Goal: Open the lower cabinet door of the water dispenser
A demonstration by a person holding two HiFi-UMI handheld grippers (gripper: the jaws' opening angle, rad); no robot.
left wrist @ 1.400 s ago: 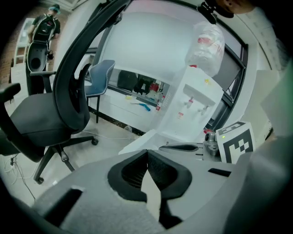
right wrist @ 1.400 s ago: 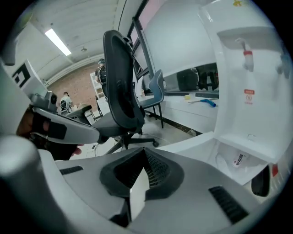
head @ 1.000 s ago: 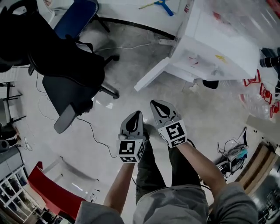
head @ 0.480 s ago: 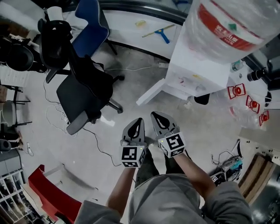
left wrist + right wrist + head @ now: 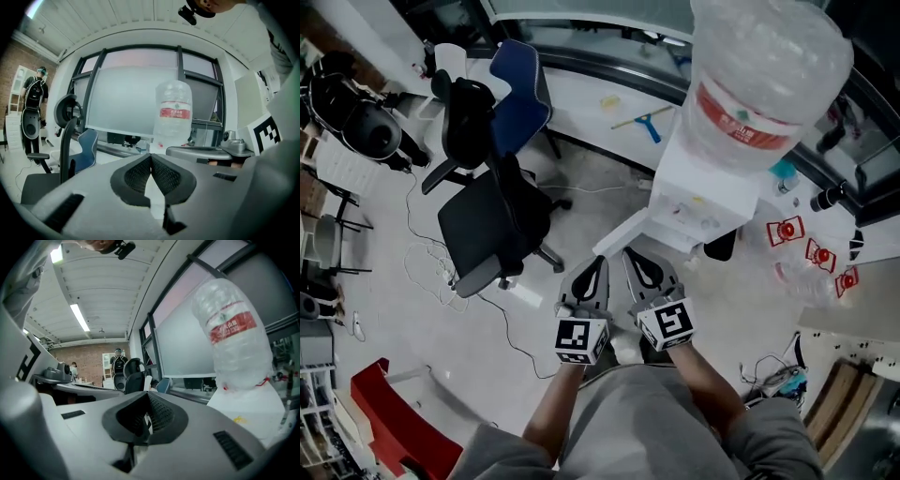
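The white water dispenser stands ahead of me with a large clear bottle with a red label on top. A white panel juts from its base toward the left, like a lower door swung open. My left gripper and right gripper hang side by side in front of my body, short of the dispenser, both shut and empty. In the left gripper view the pads meet at the left gripper's tips, with the bottle beyond. The right gripper points past the bottle.
A black office chair and a blue chair stand to the left. A cable trails on the floor. A red bin is at lower left. Red-capped items lie right of the dispenser. A person stands far off.
Both grippers have risen together, still shut and side by side. The head view has lifted, bringing the dispenser's bottle and the chairs fully into view.
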